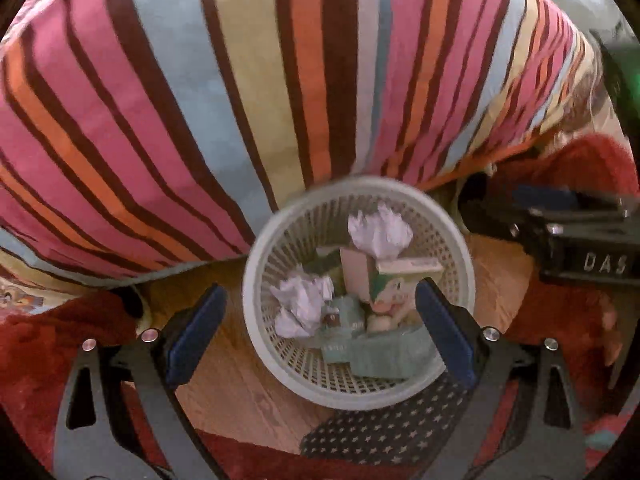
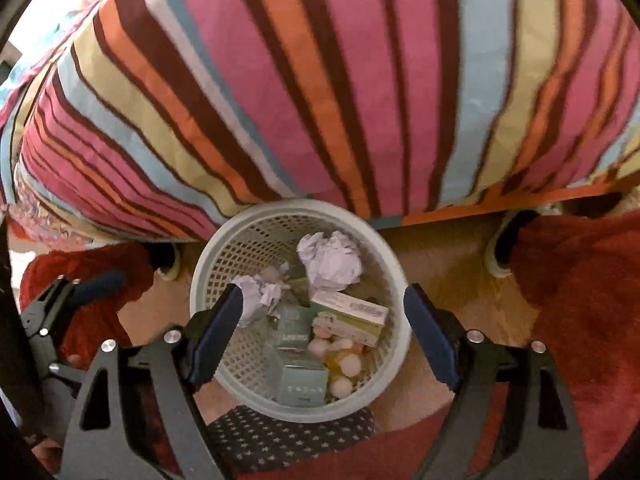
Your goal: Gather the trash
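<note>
White plastic mesh basket (image 1: 362, 388), round, on wood floor (image 1: 236, 392): crumpled paper balls (image 1: 380, 234), small cardboard boxes (image 2: 349, 316) inside. Left hand-held gripper (image 1: 320, 336) and right hand-held gripper (image 2: 326, 334) both released, empty, above basket. Striped bedspread (image 1: 240, 100) behind.

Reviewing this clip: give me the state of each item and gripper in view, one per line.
Left gripper: open, empty, above the basket.
Right gripper: open, empty, above the basket.
Basket: upright on the floor, part filled.
Paper balls: crumpled, inside the basket.
Small boxes: lying inside the basket.

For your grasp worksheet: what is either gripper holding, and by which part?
Nothing. The left gripper and right gripper are open above the basket.
</note>
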